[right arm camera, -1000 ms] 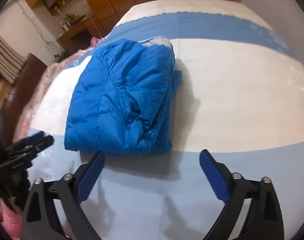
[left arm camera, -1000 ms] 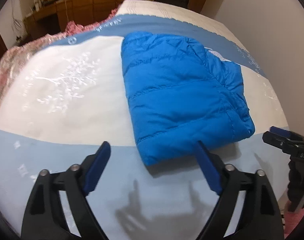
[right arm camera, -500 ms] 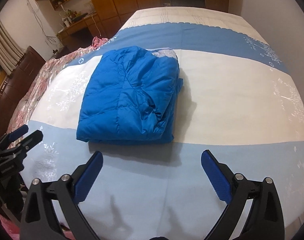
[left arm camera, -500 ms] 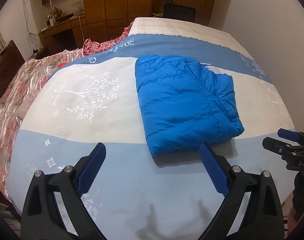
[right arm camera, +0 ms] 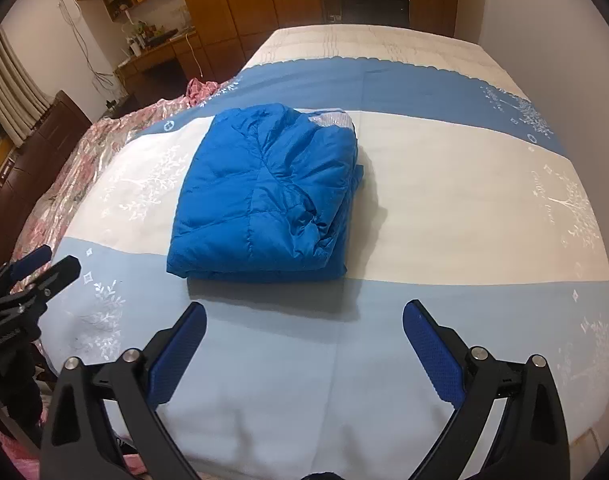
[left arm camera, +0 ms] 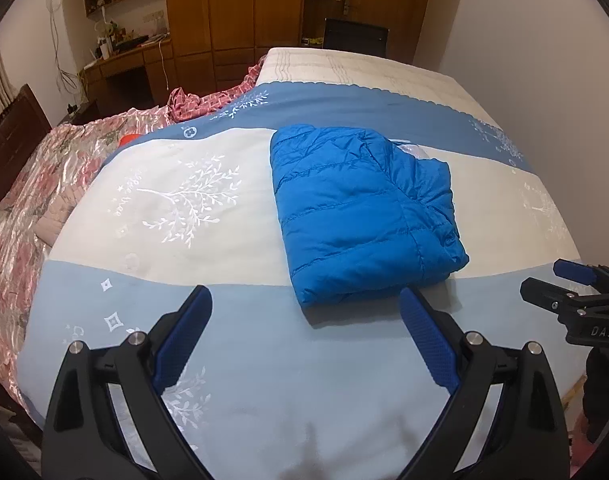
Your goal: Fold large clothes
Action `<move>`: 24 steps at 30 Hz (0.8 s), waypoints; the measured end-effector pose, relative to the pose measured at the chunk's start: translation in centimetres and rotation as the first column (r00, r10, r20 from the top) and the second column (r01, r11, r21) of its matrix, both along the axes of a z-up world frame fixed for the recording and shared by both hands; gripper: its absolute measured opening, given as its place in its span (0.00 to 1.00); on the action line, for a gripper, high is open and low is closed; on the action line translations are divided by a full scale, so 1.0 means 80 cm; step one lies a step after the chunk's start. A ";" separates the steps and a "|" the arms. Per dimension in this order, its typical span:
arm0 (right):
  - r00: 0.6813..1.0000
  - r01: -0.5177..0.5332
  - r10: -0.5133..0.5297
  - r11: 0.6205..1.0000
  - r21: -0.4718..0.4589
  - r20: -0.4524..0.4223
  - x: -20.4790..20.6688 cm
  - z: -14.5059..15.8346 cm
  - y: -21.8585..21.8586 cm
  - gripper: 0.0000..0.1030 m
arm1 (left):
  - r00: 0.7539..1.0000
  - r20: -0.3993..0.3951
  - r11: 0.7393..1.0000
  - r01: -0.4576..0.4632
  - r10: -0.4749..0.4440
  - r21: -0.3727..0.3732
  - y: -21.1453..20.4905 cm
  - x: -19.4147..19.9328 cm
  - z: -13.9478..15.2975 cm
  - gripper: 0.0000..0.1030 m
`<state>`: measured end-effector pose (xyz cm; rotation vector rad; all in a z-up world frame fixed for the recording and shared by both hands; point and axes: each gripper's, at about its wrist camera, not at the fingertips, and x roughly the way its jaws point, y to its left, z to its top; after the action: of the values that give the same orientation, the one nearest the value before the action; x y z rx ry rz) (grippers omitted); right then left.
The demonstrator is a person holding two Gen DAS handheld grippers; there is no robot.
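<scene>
A blue quilted puffer jacket (left arm camera: pixel 356 208) (right arm camera: pixel 264 196) lies folded into a compact rectangle on the bed cover (left arm camera: pixel 184 200) (right arm camera: pixel 464 208). My left gripper (left arm camera: pixel 306 300) hangs open above the light-blue band of the cover, just short of the jacket's near edge, with nothing between its blue pads. My right gripper (right arm camera: pixel 304 312) is open too, hovering over the cover in front of the jacket's near edge and holding nothing. In the right wrist view the left gripper (right arm camera: pixel 44 260) shows at the left edge; in the left wrist view the right gripper (left arm camera: pixel 560 276) shows at the right edge.
A pink floral quilt (left arm camera: pixel 36 184) (right arm camera: pixel 64 168) is bunched along the bed's left side. Wooden wardrobes (left arm camera: pixel 232 12) and a cluttered desk (left arm camera: pixel 124 56) stand beyond the bed. A white wall (left arm camera: pixel 544 60) runs along the bed's right side. A dark headboard (right arm camera: pixel 36 140) is at left.
Both grippers have risen and drawn back from the folded jacket, which now looks smaller and farther off. The jacket lies where it was.
</scene>
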<state>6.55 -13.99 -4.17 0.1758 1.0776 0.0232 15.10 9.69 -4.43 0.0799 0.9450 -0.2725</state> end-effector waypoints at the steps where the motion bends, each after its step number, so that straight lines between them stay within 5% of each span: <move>1: 1.000 0.000 0.000 1.000 0.000 0.002 -0.002 0.001 0.000 0.96 | 1.000 0.000 1.000 0.001 -0.001 0.002 0.000 -0.002 0.001 0.91; 24: 1.000 0.002 -0.002 1.000 -0.020 -0.015 -0.013 -0.003 0.001 0.96 | 1.000 -0.014 1.000 -0.012 0.012 0.021 -0.005 -0.011 -0.013 0.91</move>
<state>5.52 -13.95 -4.37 0.1589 1.0920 0.0095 14.24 9.30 -5.44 0.0914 0.9623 -0.2526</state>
